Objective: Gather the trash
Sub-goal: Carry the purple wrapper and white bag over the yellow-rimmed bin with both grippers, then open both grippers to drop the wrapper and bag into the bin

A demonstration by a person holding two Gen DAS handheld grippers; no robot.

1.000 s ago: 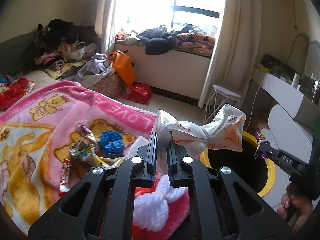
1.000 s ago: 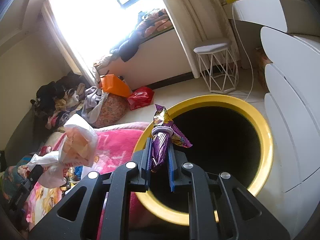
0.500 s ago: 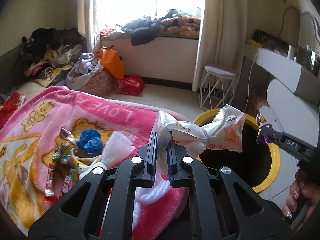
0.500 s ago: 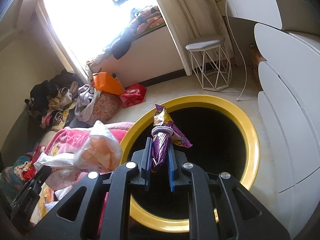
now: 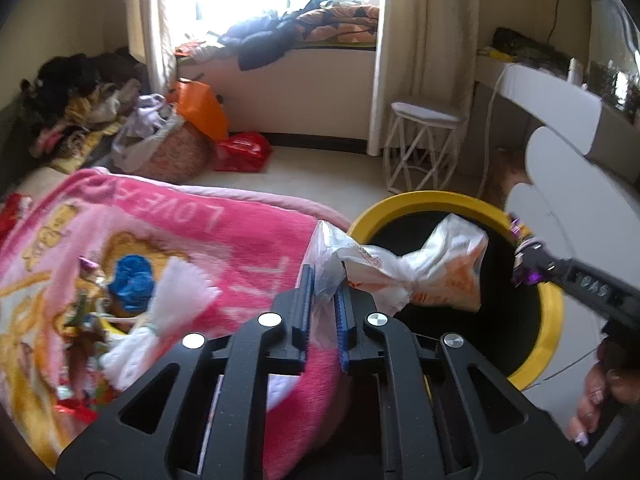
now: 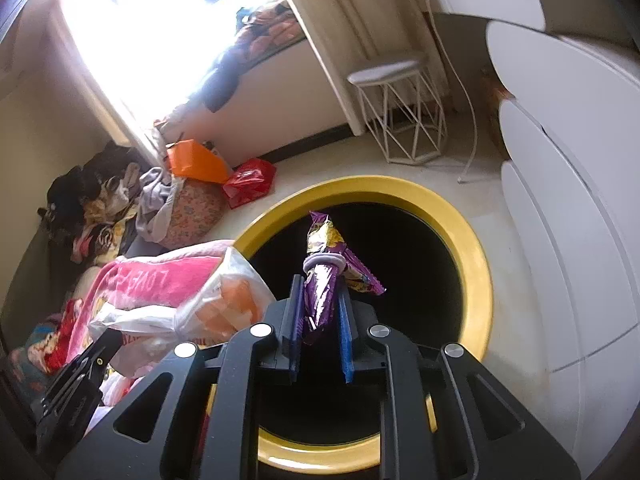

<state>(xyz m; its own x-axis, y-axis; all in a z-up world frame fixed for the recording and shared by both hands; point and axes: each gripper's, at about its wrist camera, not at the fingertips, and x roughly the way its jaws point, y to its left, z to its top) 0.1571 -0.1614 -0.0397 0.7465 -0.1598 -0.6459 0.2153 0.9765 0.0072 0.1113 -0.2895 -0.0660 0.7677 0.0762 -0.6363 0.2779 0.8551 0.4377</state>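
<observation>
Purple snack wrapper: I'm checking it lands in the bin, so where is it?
The purple snack wrapper is between the right gripper's jaws, above the dark mouth of the yellow-rimmed bin.

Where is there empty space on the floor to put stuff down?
Bare floor lies between the pink blanket, the red bag and the white wire stool. More shows between the yellow bin and the white drawers. It is crowded by the clothes pile and orange bag.

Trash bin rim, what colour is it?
Yellow, around a black inside; the round trash bin shows best in the right wrist view.
</observation>
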